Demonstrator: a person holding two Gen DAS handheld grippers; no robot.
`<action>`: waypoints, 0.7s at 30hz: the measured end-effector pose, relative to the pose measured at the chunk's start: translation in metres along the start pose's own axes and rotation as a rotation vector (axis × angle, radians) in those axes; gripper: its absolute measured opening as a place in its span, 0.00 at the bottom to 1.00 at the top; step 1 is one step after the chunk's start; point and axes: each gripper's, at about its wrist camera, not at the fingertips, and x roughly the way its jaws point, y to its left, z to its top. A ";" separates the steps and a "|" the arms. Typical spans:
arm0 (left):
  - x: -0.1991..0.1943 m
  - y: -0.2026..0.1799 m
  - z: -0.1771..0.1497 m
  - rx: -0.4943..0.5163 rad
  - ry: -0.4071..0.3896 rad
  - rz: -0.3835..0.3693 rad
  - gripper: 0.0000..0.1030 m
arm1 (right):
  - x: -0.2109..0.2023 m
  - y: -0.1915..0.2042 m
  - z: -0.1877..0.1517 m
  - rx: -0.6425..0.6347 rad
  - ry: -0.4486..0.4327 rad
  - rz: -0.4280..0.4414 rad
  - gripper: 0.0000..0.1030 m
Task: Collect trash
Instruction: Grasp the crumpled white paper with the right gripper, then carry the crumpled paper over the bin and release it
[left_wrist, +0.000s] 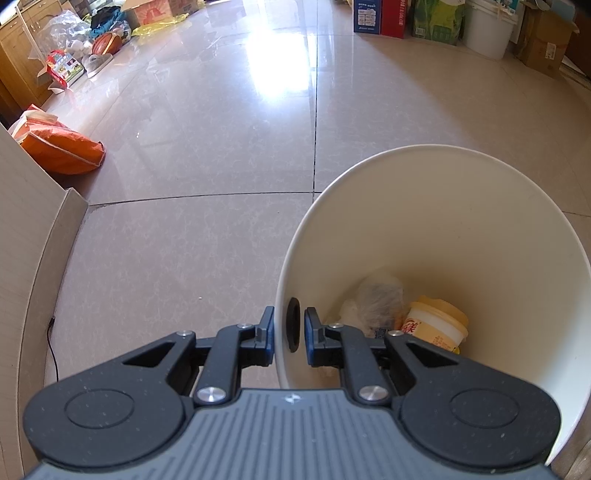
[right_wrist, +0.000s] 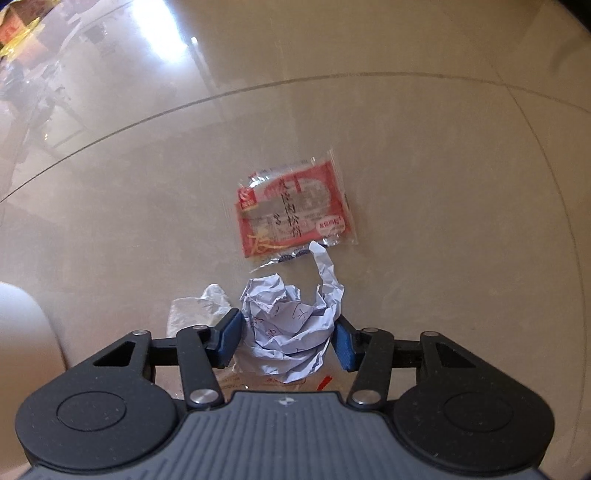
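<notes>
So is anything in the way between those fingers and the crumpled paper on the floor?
Nothing visible. The right gripper points down with the crumpled paper ball already between its fingers, both pads at its sides. A red snack wrapper lies beyond it and a white scrap beside it, neither blocking the grasp.

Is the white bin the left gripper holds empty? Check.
No, the white bin already holds a yellow-lidded cup and crumpled wrappers.

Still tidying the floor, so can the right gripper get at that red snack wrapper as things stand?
Probably not yet: the right gripper is closed on the crumpled paper ball. The red wrapper lies bare on the floor just beyond, nothing covering it.
</notes>
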 end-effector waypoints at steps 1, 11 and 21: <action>0.000 0.000 0.000 0.000 0.001 0.000 0.12 | -0.008 0.002 0.000 -0.023 0.001 0.002 0.55; 0.000 -0.002 0.001 0.006 0.002 0.003 0.13 | -0.110 0.041 -0.020 -0.269 0.023 -0.001 0.55; 0.000 -0.006 0.000 0.010 0.001 0.016 0.15 | -0.228 0.120 -0.028 -0.372 -0.099 0.133 0.56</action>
